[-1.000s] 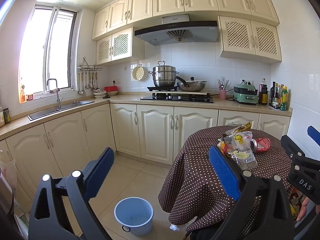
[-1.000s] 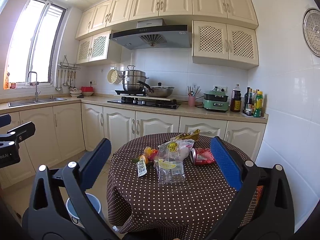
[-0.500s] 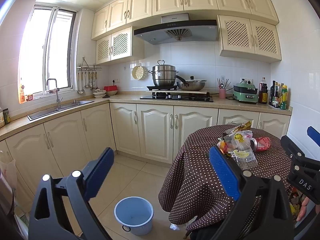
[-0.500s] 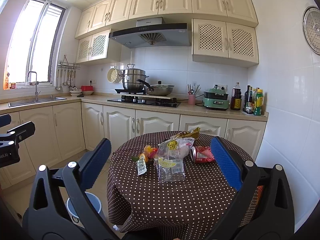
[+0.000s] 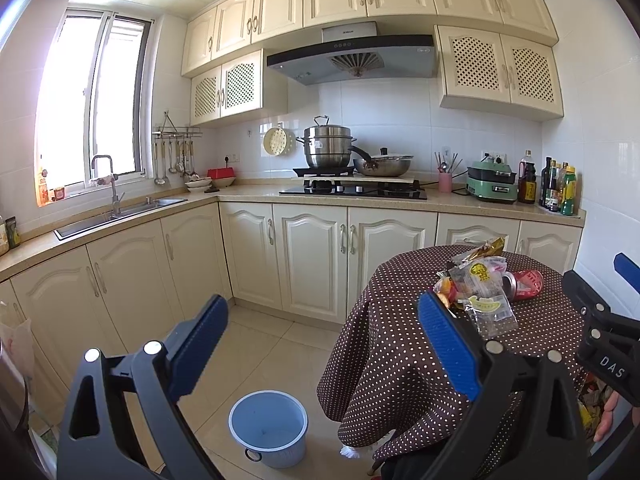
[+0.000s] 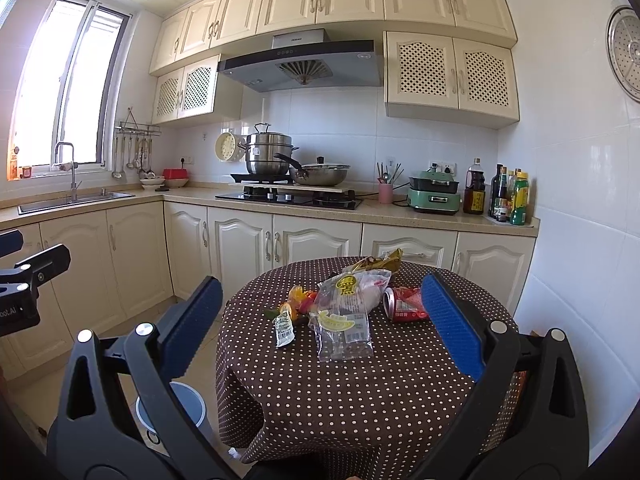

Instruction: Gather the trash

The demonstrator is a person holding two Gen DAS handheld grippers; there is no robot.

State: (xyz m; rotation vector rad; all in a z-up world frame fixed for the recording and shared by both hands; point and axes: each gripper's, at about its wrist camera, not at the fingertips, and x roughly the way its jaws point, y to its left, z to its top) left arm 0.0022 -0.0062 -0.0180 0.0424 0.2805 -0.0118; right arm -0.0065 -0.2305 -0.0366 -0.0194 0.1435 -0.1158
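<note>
Lying clustered near the centre of the round table (image 6: 360,400), on its brown polka-dot cloth: a clear plastic bag (image 6: 345,326) with a yellow label, flat and nearest the right wrist camera; a small sauce sachet (image 6: 284,326) just left of the bag; orange and yellow wrappers (image 6: 298,300) behind the sachet; a red drink can (image 6: 402,304) on its side, just right of the bag, open end facing left; a gold crumpled wrapper (image 6: 380,261) at the far side of the pile.

Seen from the left wrist camera: same pile toward the right, clear plastic bag (image 5: 486,300) overlapping the red drink can (image 5: 524,282); round table (image 5: 400,360) draped to well below its edge.

Standing on the tiled floor, left of the table and close to the hanging cloth: a pale blue bucket (image 5: 268,428), upright, mouth open, nothing visible inside.

Right gripper (image 6: 324,332): jaws spread wide, blue pads framing the trash pile, nothing between them, raised above the near table edge. Left gripper (image 5: 320,356): jaws spread wide, nothing held, raised over the floor beside the table, above the bucket.

Behind: cream cabinets, countertop with sink (image 5: 120,216), hob carrying a steel steamer pot (image 5: 328,148) and a lidded pan (image 5: 382,165); green appliance and bottles at the right end.
</note>
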